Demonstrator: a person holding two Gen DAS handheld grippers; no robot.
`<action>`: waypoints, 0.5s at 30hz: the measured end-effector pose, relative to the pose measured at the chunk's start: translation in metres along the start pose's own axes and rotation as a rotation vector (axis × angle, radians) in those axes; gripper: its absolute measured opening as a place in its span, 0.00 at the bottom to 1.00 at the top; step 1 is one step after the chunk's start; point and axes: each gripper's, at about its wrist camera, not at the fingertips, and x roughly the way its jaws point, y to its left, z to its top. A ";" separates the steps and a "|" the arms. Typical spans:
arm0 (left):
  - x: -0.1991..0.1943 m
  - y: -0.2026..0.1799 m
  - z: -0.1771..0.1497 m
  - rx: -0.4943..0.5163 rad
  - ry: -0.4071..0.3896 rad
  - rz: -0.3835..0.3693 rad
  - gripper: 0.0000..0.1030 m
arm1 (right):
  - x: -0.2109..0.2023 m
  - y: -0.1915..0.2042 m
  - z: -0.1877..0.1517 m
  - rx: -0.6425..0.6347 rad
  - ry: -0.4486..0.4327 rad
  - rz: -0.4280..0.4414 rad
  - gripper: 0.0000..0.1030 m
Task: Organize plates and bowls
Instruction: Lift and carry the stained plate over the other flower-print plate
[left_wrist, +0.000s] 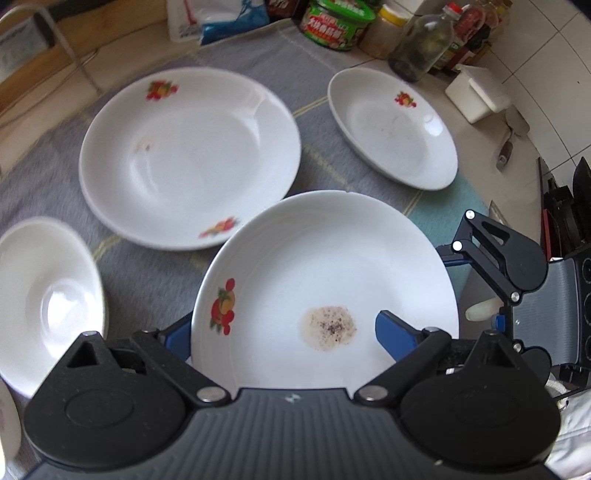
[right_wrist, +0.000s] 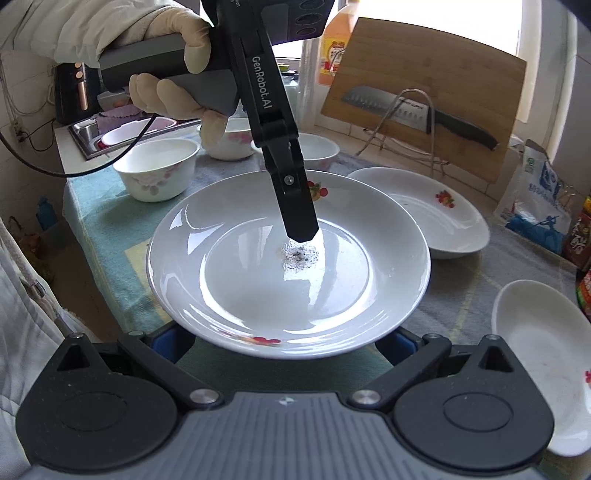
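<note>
Between left gripper (left_wrist: 291, 334) fingers (left_wrist: 393, 338) — soiled plate (left_wrist: 325, 266) | rim straddled

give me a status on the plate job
left gripper straddles rim of stained plate, one finger above, one below. right gripper: fingers tucked under opposite rim, grip unclear. larger plate just beyond.

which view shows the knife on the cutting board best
The right wrist view: the knife lies in full across the wooden cutting board, blade and black handle both clear. The left wrist view shows nothing of it, only plates and jars.
</note>
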 end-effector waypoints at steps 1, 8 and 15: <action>0.000 -0.002 0.004 0.005 -0.002 0.000 0.94 | -0.002 -0.003 0.000 0.000 -0.001 -0.006 1.00; 0.009 -0.024 0.035 0.052 -0.007 -0.011 0.94 | -0.016 -0.023 -0.007 0.016 0.000 -0.049 1.00; 0.025 -0.052 0.073 0.125 0.004 -0.024 0.94 | -0.034 -0.042 -0.017 0.060 -0.002 -0.103 1.00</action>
